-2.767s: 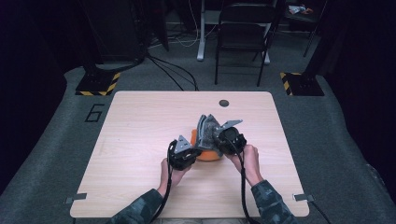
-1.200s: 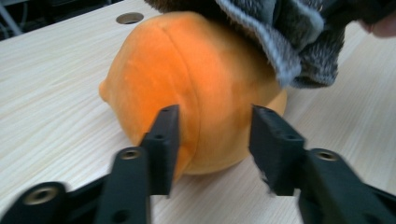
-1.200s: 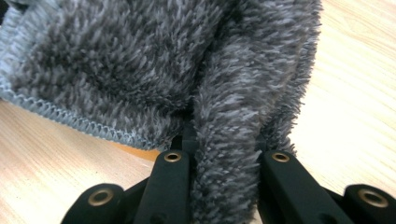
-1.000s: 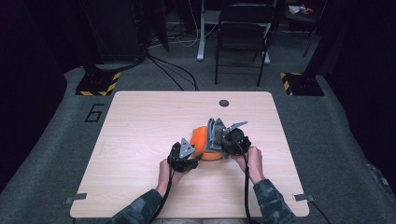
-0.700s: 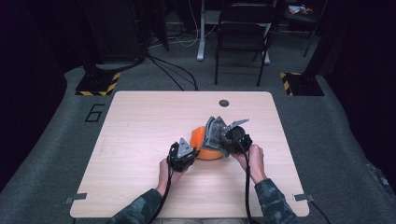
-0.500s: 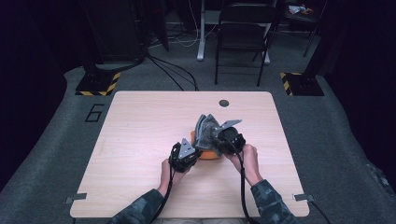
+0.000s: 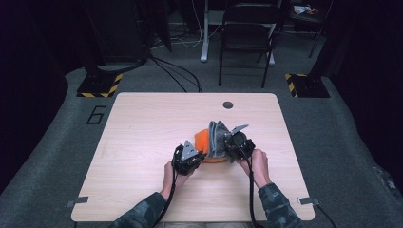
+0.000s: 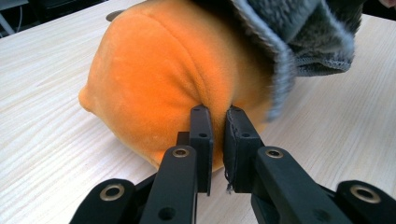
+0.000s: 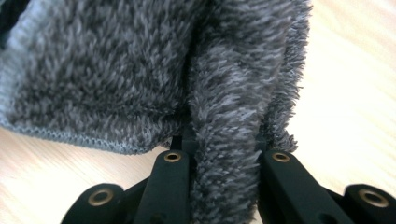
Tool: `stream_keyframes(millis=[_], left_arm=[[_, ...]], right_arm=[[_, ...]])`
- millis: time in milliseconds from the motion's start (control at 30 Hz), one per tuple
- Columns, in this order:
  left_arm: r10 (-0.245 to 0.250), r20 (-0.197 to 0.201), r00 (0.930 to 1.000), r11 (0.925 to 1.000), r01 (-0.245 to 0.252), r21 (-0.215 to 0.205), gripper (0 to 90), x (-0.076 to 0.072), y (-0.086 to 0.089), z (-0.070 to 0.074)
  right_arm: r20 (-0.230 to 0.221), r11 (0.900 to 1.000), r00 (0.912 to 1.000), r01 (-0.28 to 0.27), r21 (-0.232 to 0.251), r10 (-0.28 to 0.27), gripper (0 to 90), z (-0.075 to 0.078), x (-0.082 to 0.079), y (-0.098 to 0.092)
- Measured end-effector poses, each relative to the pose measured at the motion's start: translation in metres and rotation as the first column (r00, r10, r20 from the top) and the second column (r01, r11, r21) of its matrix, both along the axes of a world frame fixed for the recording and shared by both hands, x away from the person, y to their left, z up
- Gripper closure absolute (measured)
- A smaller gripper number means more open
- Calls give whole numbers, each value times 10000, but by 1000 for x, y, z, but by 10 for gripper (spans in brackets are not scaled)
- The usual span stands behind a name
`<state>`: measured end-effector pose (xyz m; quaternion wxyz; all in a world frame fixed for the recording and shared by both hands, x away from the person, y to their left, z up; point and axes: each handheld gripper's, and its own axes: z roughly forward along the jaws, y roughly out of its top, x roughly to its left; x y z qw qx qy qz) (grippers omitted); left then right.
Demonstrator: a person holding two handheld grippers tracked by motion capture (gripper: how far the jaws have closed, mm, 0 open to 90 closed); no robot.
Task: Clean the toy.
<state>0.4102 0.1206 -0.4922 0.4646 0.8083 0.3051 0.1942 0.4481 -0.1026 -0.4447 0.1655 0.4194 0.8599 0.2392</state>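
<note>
An orange plush toy point(image 7: 203, 138) lies at the middle of the table, and a grey fuzzy cloth point(image 7: 218, 137) is draped over its right side. From the near left, my left gripper point(image 7: 197, 153) is shut, pinching a fold of the orange plush point(image 8: 154, 79) between its pads point(image 8: 201, 130). The grey cloth point(image 8: 299, 28) hangs just above and to the right in the left gripper view. My right gripper point(image 7: 230, 144) is shut on a thick fold of the grey cloth point(image 9: 116, 70), which runs down between its jaws and hides the pads. A hand holds each gripper.
The light wooden table point(image 7: 142, 123) has a dark round grommet point(image 7: 228, 105) near its far edge. Beyond it stand a folding chair point(image 7: 247, 33) and two stands with yellow-black bases point(image 7: 100, 88). A "6" point(image 7: 96, 114) is marked on the floor at the left.
The right gripper and the grey cloth swung left over the toy half a second ago and have come back right a little. The left hand has kept its place.
</note>
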Motion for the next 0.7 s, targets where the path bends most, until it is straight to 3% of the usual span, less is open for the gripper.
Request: stream_keyframes(millis=[167, 333, 433, 467, 500, 600, 700], left_arm=[[75, -33, 10000, 9999, -76, -152, 826, 1, 2, -1], [88, -133, 9999, 9996, -91, -272, 824, 3, 5, -2], [42, -114, 9999, 9993, -46, -373, 822, 4, 6, -2], [1, -174, 9998, 9989, -10, -472, 821, 4, 6, -3], [-67, -212, 9998, 9986, 56, -519, 820, 5, 7, -3], [-60, -186, 9998, 9989, 51, -474, 817, 5, 9, -2], [-46, -133, 9999, 9987, 39, -515, 816, 5, 8, -2]], right_arm=[[-597, 9991, 9974, 392, -172, -401, 779, -15, 8, -14], [-1238, 9952, 9885, 812, -540, -874, 779, -41, 16, -22], [-1412, 9966, 9866, 788, -245, -815, 779, -45, 18, -27], [-1346, 9960, 9875, 760, -479, -818, 779, -41, 18, -28], [-1355, 9959, 9871, 807, -419, -857, 779, -37, 18, -31], [-925, 9944, 9907, 1024, 255, -996, 780, -12, 15, -39], [-301, 9915, 9974, 681, 1106, -651, 780, 16, 8, -40]])
